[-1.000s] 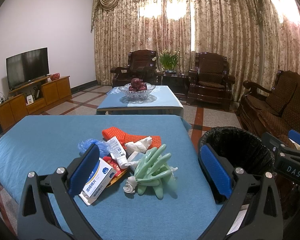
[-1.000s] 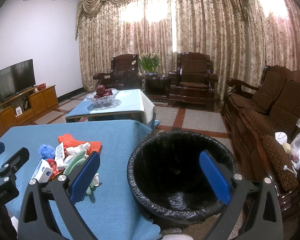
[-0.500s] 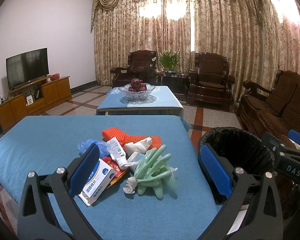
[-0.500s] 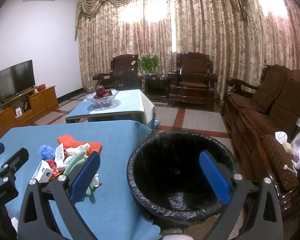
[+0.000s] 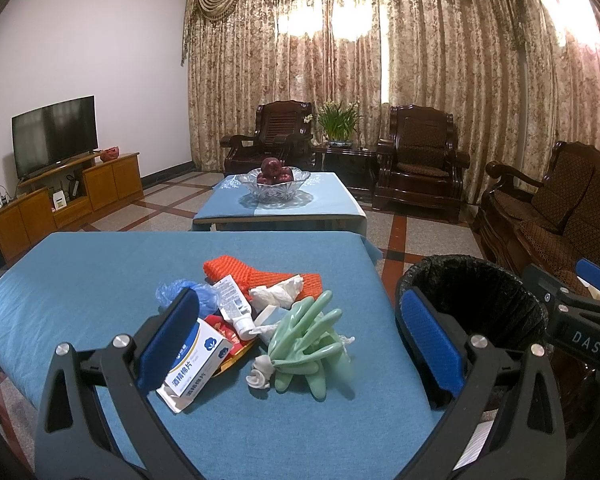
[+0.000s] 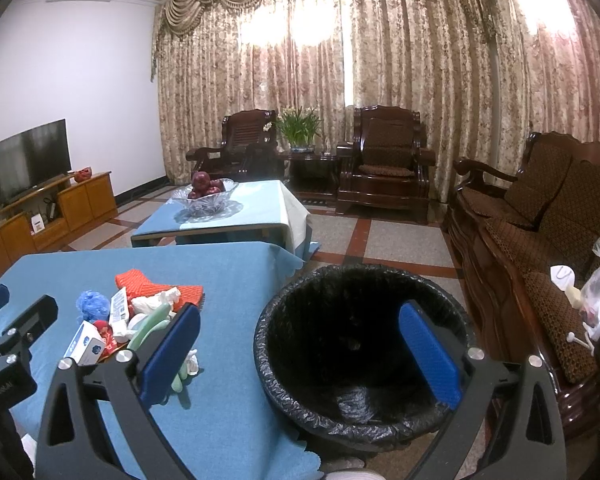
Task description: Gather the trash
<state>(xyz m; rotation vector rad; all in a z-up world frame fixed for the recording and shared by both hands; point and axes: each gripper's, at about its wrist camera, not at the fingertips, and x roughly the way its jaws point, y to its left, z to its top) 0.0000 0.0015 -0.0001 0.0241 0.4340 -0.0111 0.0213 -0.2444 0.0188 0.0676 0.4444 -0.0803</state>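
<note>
Nothing moved since before | both jaws spread, empty | you may push gloves (image 5: 308,340) (slippery) past bin (image 6: 364,344).

"DAS" — right tool (image 5: 586,346); "酒精棉片" — box (image 5: 194,368)

Left view over table (image 5: 80,280), right over bin (image 6: 300,384); both shared.
</note>
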